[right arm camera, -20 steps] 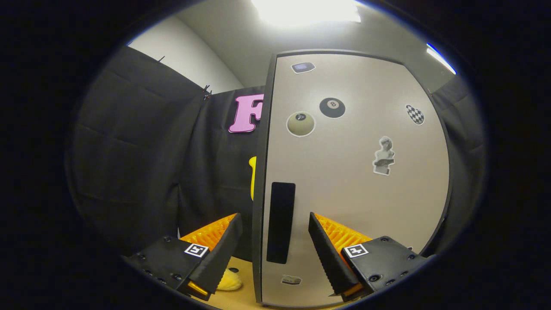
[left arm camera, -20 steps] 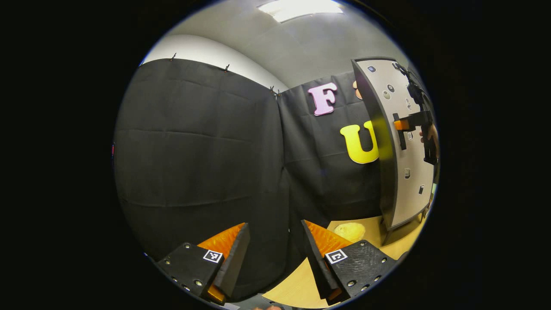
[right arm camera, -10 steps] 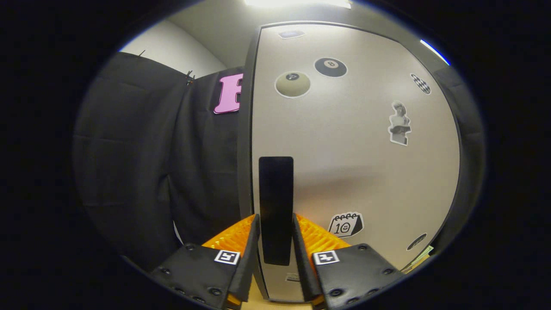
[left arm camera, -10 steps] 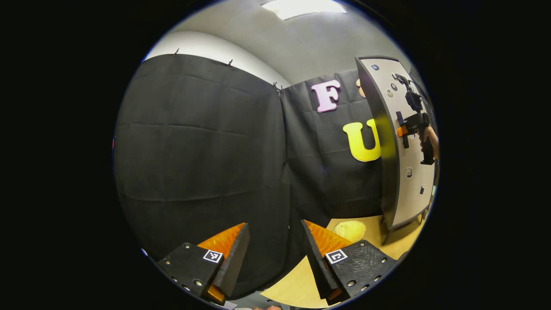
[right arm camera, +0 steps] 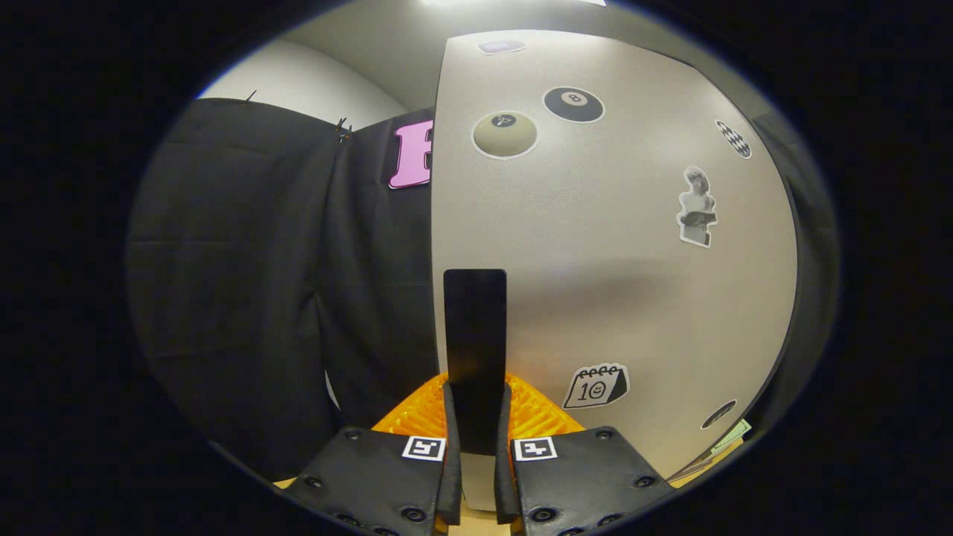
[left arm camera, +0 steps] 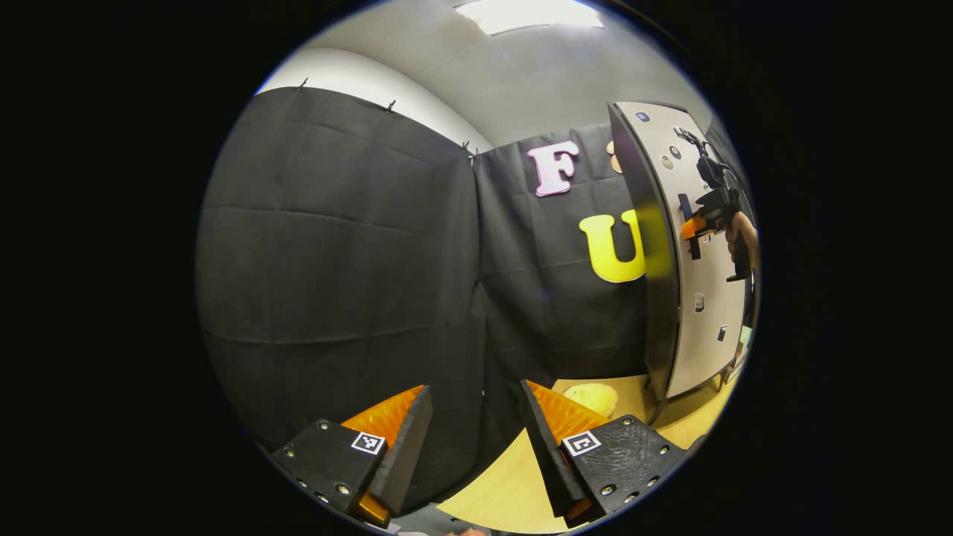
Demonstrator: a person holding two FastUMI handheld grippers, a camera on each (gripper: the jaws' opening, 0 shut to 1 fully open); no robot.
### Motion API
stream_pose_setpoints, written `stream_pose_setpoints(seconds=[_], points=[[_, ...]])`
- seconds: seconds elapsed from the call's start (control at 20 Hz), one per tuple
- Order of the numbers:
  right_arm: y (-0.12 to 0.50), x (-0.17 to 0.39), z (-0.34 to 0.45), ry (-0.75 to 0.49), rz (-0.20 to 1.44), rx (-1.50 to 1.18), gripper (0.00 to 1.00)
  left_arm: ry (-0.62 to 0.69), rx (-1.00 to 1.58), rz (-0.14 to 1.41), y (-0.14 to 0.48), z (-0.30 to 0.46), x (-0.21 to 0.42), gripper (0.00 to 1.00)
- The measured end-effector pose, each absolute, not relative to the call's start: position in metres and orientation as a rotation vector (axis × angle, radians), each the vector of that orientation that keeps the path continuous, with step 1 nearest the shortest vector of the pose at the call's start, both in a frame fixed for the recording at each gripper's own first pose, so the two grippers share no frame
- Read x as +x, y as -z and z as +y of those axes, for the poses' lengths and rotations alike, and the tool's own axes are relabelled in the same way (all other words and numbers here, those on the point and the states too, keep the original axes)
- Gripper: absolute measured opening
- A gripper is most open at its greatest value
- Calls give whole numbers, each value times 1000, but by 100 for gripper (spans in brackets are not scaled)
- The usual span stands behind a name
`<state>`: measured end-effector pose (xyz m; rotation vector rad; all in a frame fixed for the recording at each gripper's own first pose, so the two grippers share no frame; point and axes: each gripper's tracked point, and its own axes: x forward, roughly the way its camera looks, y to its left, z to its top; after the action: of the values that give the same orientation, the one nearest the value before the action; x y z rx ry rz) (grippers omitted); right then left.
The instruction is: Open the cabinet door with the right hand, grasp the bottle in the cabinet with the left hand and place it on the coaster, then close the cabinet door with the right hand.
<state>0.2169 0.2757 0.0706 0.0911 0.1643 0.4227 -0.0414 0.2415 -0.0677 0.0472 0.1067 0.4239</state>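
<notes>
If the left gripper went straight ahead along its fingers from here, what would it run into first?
Probably the black cloth wall. The left gripper is open and aimed at it, with nothing visible between. The cabinet door and the yellow object on the table sit off to its right. Depth is unclear.

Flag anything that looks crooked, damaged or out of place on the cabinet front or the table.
Nothing stands out. The right gripper is shut squarely on the upright door handle; the stickers on the cabinet door lie flat, and the table shows no spill.
</notes>
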Motion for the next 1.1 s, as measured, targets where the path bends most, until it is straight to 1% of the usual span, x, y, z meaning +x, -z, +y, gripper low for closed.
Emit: stream_pose_setpoints(seconds=[0.15,0.2,0.25,0.3,0.35,0.5,0.55,0.6,0.75,0.8,1.0,1.05,1.1], points=[[-70,219,276,-455,160,84,11,-394,36,95,62,229,-36,66],[-72,218,275,-464,156,84,11,-384,32,92,59,225,-36,68],[-70,218,274,-473,162,84,11,-373,30,88,60,220,-35,66],[-71,218,274,-482,164,83,11,-363,29,82,58,216,-32,66],[-71,219,273,-490,169,83,11,-351,30,77,57,211,-28,68],[-70,221,272,-511,181,82,11,-317,34,64,55,198,-22,68],[-70,221,271,-515,186,84,11,-304,33,60,54,193,-20,66],[-70,221,270,-520,188,79,11,-292,30,58,55,188,-17,68],[-70,221,268,-532,185,78,11,-250,22,54,56,175,-7,68],[-71,220,266,-535,188,84,11,-239,21,53,55,171,-3,66],[-71,221,264,-532,180,70,11,-190,15,31,52,154,4,66],[-71,220,263,-528,175,68,8,-177,16,30,52,151,6,66],[-71,219,262,-524,173,67,8,-165,16,28,52,148,8,66]])
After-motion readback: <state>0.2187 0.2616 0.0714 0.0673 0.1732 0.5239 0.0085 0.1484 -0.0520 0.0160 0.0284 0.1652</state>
